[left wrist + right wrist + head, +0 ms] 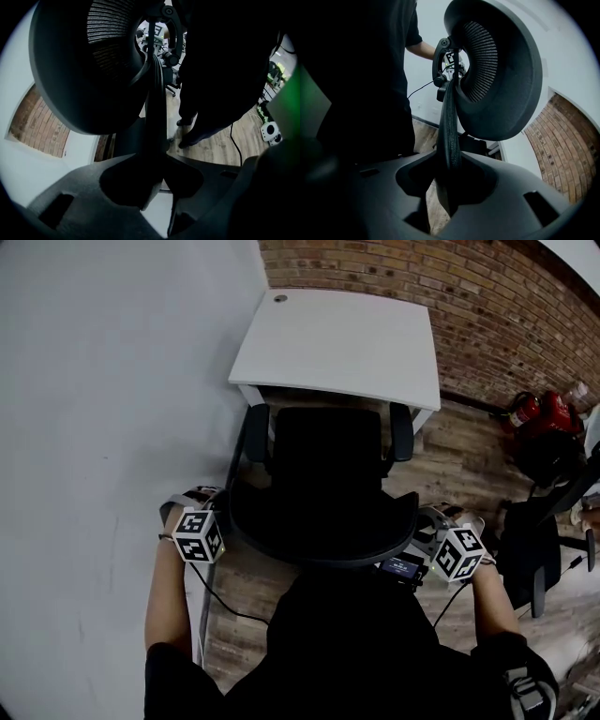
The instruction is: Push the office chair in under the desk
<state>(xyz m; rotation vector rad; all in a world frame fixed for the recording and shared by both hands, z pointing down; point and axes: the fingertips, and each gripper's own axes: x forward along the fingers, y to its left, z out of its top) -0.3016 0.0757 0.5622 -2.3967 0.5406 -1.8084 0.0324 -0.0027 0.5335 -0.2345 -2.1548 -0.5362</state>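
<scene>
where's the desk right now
Head view, top centre: the white desk stands against the brick wall, directly beyond the black office chair.

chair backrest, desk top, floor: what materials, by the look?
The chair backrest looks like black woven mesh, matte, its ribbed weave showing, set in a smooth dark rim, likely plastic. The desk top is white, smooth and matte, probably laminate; no grain shows. The floor is wood-look planks with seams and grain; real wood or vinyl, cannot tell.
</scene>
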